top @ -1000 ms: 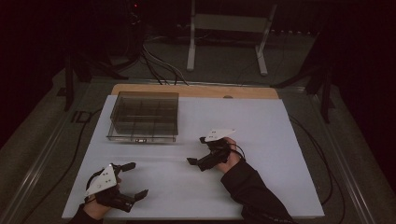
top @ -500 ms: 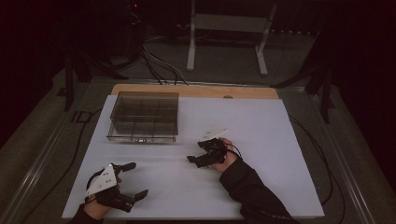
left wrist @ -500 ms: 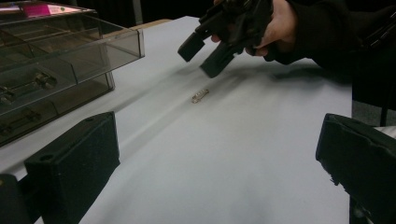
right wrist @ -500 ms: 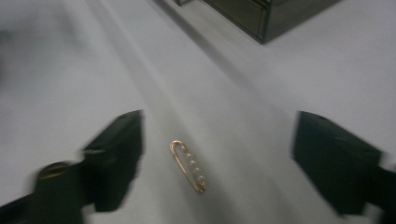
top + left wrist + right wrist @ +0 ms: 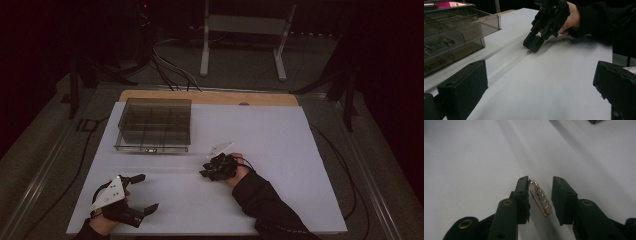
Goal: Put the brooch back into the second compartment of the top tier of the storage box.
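A small gold clip set with a row of pearls lies flat on the white tabletop. My right gripper points down over it with one jaw on each side. Its jaws have just been closing; the left pad touches the clip's edge and a gap remains on the right. In the left gripper view the right gripper hovers tip-down just above the clip. In the high view it sits mid-table. My left gripper rests wide open at the near left corner, holding nothing.
A clear plastic organiser box with several compartments stands at the back left, and small metal pieces show inside it. A wooden strip borders the table's far edge. Cables trail across the floor beyond.
My right gripper has dropped toward the table and tipped downward, and its jaws have narrowed around the clip. The left gripper has stayed where it was.
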Available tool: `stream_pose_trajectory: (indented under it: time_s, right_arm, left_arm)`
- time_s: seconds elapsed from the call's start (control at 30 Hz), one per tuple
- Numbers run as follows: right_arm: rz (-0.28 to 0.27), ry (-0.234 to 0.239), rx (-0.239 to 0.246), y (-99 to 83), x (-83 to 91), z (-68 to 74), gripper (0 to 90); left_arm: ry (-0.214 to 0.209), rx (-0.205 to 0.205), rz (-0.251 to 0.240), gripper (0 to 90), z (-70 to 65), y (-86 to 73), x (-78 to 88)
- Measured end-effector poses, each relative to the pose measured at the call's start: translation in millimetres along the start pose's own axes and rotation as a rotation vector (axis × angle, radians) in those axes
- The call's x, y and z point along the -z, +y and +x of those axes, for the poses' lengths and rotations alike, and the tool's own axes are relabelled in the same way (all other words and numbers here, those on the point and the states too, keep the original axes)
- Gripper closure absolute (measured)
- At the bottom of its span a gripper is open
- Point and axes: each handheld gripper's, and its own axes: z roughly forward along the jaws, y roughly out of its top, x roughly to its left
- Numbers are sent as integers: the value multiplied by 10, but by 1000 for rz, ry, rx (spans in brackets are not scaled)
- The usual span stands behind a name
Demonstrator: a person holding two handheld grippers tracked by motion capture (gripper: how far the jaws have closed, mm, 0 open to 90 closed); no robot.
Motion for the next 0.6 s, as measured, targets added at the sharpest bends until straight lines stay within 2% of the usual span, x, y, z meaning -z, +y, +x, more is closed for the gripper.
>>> stream_pose_trajectory:
  time_s: [0.03,0.1,0.13,0.23,0.27,0.3,0.43,0.6]
  right_arm:
    - [8,-11,14,8,-2,3,741]
    - [11,-13,19,11,-2,2,759]
    - [19,-29,40,13,-2,19,805]
    - [28,-43,64,16,-2,44,850]
    - [28,-43,64,16,-2,44,850]
    - [30,-50,84,17,-3,55,857]
    - [26,-52,78,12,-2,64,862]
    - [19,-29,72,10,12,41,864]
  left_arm:
    - [0,-2,2,6,-2,-1,-1]
    - [-2,-4,3,6,-4,0,0]
    - [-1,-1,-1,6,-3,4,3]
    - [0,-2,0,6,-3,0,3]
    - [-1,-4,4,6,-3,-1,2]
    - [-2,-4,5,6,-4,-1,0]
    - [-2,-5,4,6,-8,-1,-2]
    - [-2,-3,6,6,-7,-2,-1]
